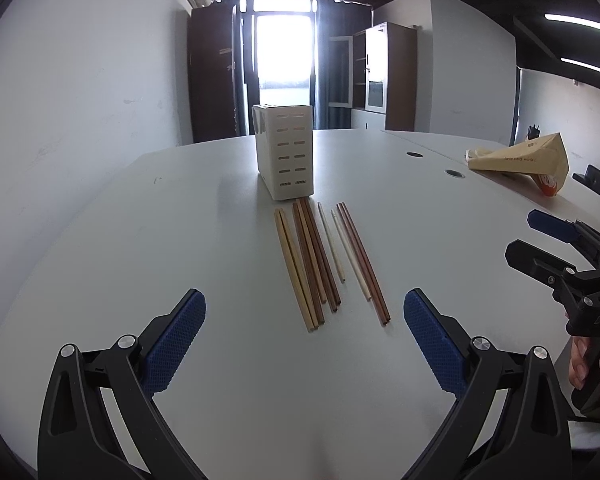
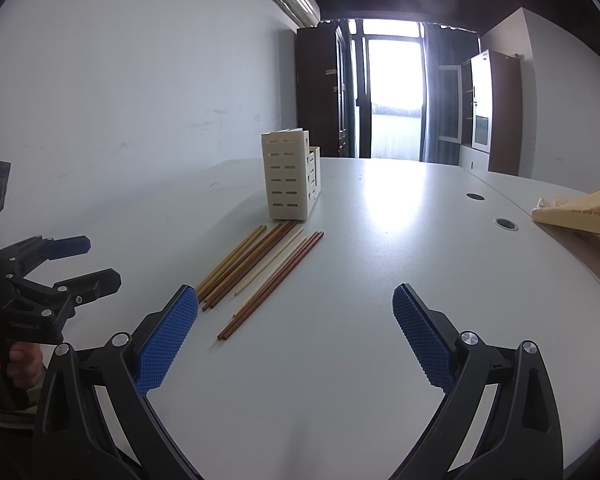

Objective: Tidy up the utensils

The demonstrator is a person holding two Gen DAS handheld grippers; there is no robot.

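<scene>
Several chopsticks (image 1: 324,260) in tan, brown, cream and reddish wood lie side by side on the white table (image 1: 180,240), their far ends near a cream slotted utensil holder (image 1: 286,150). My left gripper (image 1: 305,308) hovers open just short of their near ends, nothing between its blue pads. From the right wrist, the chopsticks (image 2: 260,268) run diagonally toward the holder (image 2: 290,176). My right gripper (image 2: 296,304) is open and empty, to the right of the bundle. Each gripper shows in the other's view: the right gripper (image 1: 524,236) and the left gripper (image 2: 96,262).
A tan paper bag (image 1: 524,160) lies at the table's far right, beside two round cable holes (image 1: 454,173). A white wall runs along the left. A hand (image 1: 588,360) holds the right gripper's handle. Cabinets and a bright window stand beyond the table.
</scene>
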